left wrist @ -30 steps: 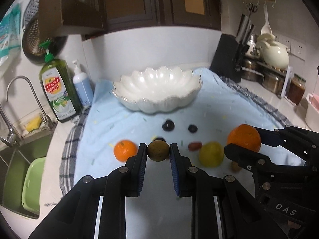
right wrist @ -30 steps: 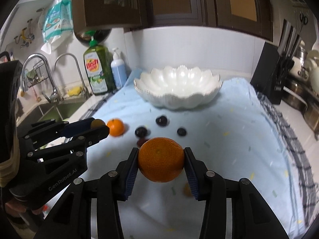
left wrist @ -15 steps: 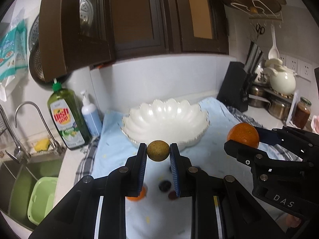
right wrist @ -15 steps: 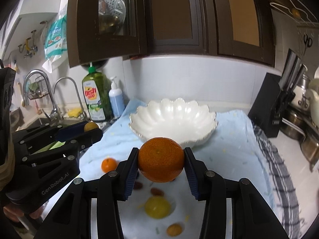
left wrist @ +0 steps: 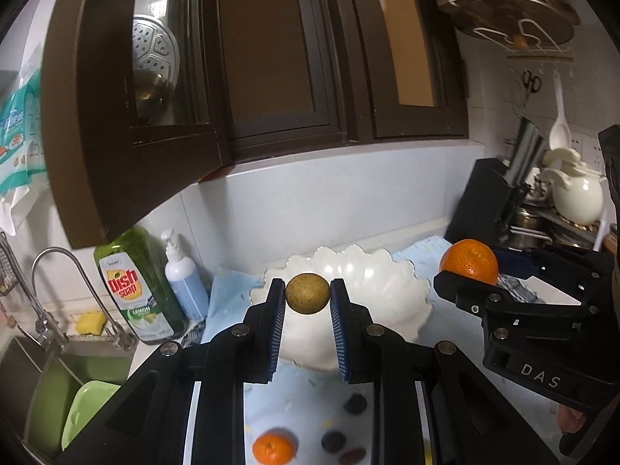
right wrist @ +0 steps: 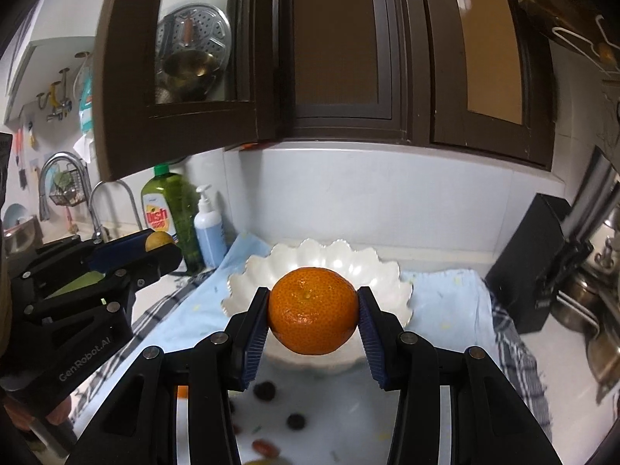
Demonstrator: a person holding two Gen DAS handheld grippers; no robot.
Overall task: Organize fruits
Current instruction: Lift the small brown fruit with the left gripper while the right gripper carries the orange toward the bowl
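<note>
My left gripper (left wrist: 307, 299) is shut on a small brown-green round fruit (left wrist: 307, 293), held in the air in front of the white scalloped bowl (left wrist: 391, 290). My right gripper (right wrist: 313, 310) is shut on a large orange (right wrist: 313, 310), also raised before the bowl (right wrist: 391, 290). The orange shows in the left wrist view (left wrist: 469, 261) at the right, and the brown fruit in the right wrist view (right wrist: 158, 240) at the left. A small orange (left wrist: 272, 446), dark grapes (left wrist: 355, 403) and a red fruit (left wrist: 352, 456) lie on the light blue cloth (left wrist: 228, 294) below.
A green dish soap bottle (left wrist: 135, 290) and a blue pump bottle (left wrist: 184, 283) stand left of the bowl, beside the sink and tap (left wrist: 58, 294). A black knife block (left wrist: 492, 205) and pots stand at the right. Dark cabinets (left wrist: 271, 58) hang overhead.
Both grippers have risen higher with their fruits and moved toward the bowl; the fruits on the cloth have dropped to the bottom of both views.
</note>
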